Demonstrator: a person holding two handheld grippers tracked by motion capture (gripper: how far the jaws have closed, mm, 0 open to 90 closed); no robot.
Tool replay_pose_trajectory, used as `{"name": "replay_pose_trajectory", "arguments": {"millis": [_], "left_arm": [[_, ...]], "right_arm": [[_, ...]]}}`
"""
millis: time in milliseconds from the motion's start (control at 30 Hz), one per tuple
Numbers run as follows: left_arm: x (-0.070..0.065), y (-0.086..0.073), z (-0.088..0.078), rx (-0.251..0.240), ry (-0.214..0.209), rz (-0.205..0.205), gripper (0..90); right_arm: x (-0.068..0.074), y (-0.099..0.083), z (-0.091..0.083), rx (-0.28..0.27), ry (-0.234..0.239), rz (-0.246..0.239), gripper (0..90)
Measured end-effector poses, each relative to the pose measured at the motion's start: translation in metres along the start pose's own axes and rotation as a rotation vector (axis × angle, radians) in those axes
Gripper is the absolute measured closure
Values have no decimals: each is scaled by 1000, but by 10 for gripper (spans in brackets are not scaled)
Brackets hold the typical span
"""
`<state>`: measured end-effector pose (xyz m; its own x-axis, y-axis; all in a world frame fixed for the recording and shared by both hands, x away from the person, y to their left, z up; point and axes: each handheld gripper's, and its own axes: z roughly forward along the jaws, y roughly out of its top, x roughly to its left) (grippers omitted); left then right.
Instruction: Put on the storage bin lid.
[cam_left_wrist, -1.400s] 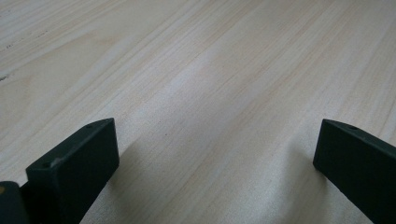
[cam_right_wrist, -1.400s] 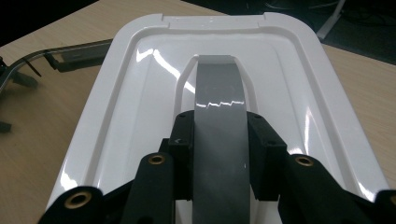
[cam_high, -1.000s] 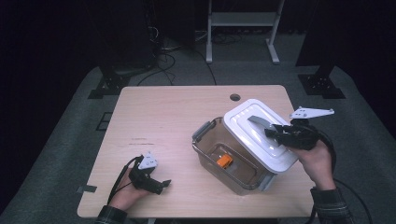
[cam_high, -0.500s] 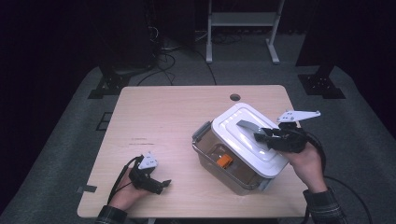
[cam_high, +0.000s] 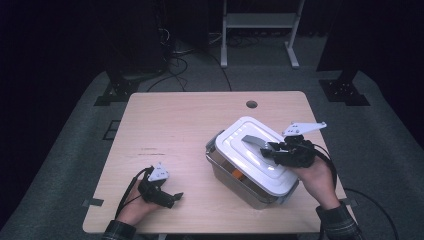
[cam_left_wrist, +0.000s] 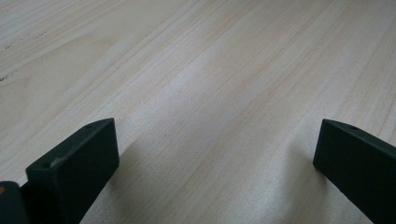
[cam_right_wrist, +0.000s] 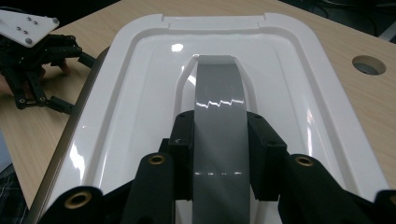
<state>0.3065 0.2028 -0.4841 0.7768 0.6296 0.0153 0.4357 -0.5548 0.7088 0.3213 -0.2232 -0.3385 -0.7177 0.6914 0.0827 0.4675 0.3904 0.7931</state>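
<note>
Two hand-held grippers work here: the right hand-held gripper (cam_right_wrist: 218, 154) is clamped on the grey handle (cam_right_wrist: 217, 102) of the white lid (cam_high: 252, 152), which sits over the clear container (cam_high: 235, 181) on the bench (cam_high: 175, 125). The left hand-held gripper (cam_high: 167, 196) rests gaping, empty. Risk: the glossy handle slips, or the lid lands askew.

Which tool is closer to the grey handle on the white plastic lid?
Right. The right tool is clamped on the grey handle; the left tool rests apart on the wooden table.
</note>
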Motion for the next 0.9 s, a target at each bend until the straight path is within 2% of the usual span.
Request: {"name": "replay_pose_trajectory", "arguments": {"millis": [533,900], "left_arm": [[0,0,0,0,0,0,0],[0,0,0,-1,0,0,0]], "right_arm": [[17,3,12,28,26,-23,662],[22,2,18,41,29,-31,662]]}}
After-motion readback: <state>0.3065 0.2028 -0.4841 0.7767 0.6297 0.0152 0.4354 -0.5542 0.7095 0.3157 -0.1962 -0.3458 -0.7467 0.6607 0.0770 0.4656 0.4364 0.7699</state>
